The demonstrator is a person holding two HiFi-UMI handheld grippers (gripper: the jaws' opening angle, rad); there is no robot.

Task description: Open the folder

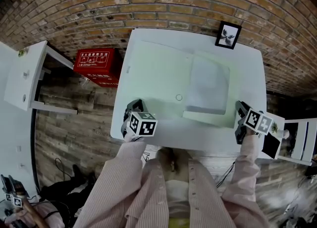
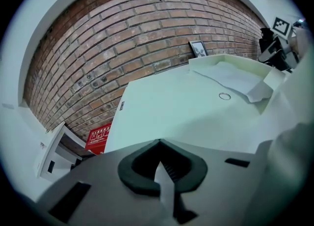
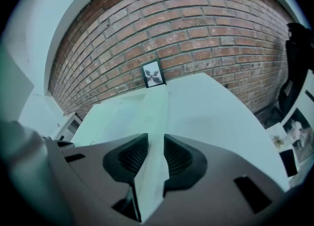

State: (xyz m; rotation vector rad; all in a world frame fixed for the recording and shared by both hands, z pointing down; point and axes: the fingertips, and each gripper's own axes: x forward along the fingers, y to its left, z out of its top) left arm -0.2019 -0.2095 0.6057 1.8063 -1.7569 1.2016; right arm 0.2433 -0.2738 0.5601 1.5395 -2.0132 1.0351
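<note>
**Folder** (image 1: 184,81) lying spread across the middle and right of the white tabletop (image 1: 148,140). Its cover (image 1: 156,73) lies flat toward the tabletop's left half, and a pale sheet (image 1: 208,83) is exposed over the right half. A small ring (image 1: 179,97) sits on the cover near the tabletop's centre. Judged from this layout, the opening is essentially complete. **Right claw** (image 3: 156,137) at the tabletop's near right corner, closed on a thin pale edge of the folder that runs up between its ribbed pads (image 3: 132,154). This grip most likely steadies that side, though whether it is lifting the edge cannot be settled. In the left gripper view the folder's corner (image 2: 262,90) there stands slightly raised off the tabletop. **Left claw** (image 2: 158,142) at the tabletop's near left edge, tips pressed together with nothing made out between them — it reads as free, placed clear of the sheet so that the spread folder is unobstructed. **Pose:** both forearms, in striped sleeves (image 1: 124,172), reach forward from the body and splay outward to the tabletop's two near corners. Each claw tilts forward and down toward the surface, marker cube uppermost. A framed picture (image 1: 228,34) stands at the tabletop's far right corner — apart from both claws.
</note>
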